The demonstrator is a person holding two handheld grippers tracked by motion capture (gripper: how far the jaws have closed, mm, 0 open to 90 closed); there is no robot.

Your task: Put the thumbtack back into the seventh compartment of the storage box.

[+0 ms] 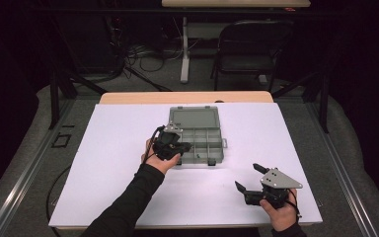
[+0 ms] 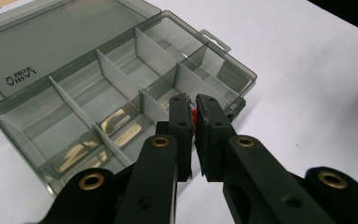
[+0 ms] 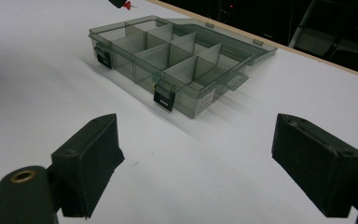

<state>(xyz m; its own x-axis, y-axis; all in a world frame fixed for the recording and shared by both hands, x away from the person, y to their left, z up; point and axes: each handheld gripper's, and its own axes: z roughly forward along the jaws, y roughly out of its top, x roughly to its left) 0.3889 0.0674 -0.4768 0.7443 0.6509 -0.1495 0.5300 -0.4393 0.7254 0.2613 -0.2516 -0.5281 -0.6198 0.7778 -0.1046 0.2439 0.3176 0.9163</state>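
A white table (image 1: 128, 163) carries an open grey organiser box (image 1: 197, 136) at its middle, lid folded back on the far side. Its compartments look empty as far as the pictures show, so the sorting seems barely begun: nothing is dropped in yet.

The left gripper (image 1: 183, 146) hovers at the box's near left corner, forearm reaching in from the near edge, jaws aimed right across the box. They are pinched nearly together on a small red pin (image 2: 194, 119) between the pads; the right gripper view shows it too (image 3: 127, 5). It has yet to be released into a compartment, probably one of the near ones.

The right gripper (image 1: 249, 180) waits near the right, well apart from the box, jaws spread wide and holding nothing.
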